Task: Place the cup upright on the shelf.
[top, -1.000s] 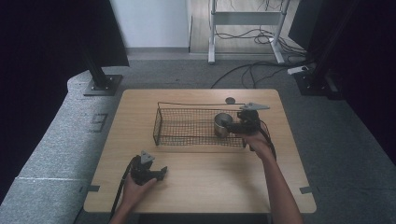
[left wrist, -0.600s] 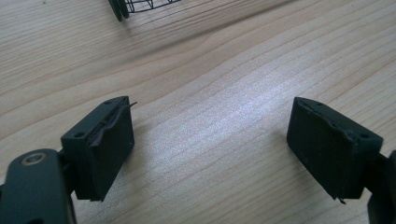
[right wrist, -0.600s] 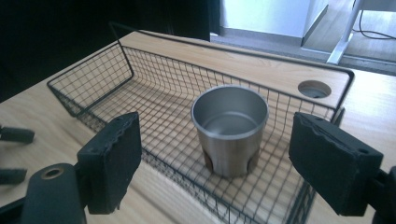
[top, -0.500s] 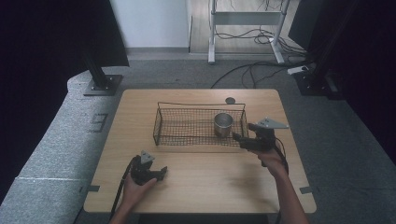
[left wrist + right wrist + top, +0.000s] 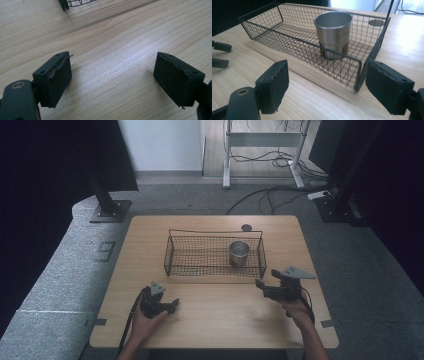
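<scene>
Stainless steel, short and round, the small metal cup [image 5: 239,252] stands upright inside the black wire mesh basket [image 5: 172,261], toward its right end, near the middle of the pale wooden table [image 5: 220,312]. In the right gripper view the cup [image 5: 333,31] sits just behind the basket's near wall, with nothing touching it. The right gripper [image 5: 259,284] hovers just outside the basket's near right corner, its jaws spread wide and empty. The left gripper [image 5: 174,301] rests low over bare wood at the near left, well apart from the basket, jaws likewise wide with nothing between them. Judging by this layout, placing the cup in the basket looks done; little seems left beyond bringing both hands to rest.
</scene>
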A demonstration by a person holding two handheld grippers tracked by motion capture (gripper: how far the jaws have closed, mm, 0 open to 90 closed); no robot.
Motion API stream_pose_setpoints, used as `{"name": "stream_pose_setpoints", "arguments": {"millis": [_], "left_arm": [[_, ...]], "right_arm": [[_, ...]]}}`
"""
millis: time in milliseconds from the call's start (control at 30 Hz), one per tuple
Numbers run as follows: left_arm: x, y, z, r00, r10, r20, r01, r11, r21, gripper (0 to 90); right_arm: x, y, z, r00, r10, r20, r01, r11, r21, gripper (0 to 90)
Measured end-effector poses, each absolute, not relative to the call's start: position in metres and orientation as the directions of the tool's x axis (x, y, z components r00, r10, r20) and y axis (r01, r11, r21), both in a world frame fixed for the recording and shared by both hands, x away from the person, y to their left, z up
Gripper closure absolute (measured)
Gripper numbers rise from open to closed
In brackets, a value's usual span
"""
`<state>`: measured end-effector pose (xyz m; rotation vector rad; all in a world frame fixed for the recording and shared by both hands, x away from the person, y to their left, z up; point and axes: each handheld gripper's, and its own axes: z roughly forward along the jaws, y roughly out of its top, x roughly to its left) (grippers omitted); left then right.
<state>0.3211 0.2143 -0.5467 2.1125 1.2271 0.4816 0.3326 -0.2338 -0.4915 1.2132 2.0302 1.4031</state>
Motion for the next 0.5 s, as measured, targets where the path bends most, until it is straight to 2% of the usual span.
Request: {"name": "stream_pose_setpoints", "arguments": {"millis": [500], "left_arm": [[0.321,0.214,-0.547,0.497,0.868,-0.004,0.633,-0.36,0.686,14.8]], "right_arm": [[0.33,-0.231,-0.503,-0.548,0.824,0.143,0.437,0.136,0.889,19.1]]}}
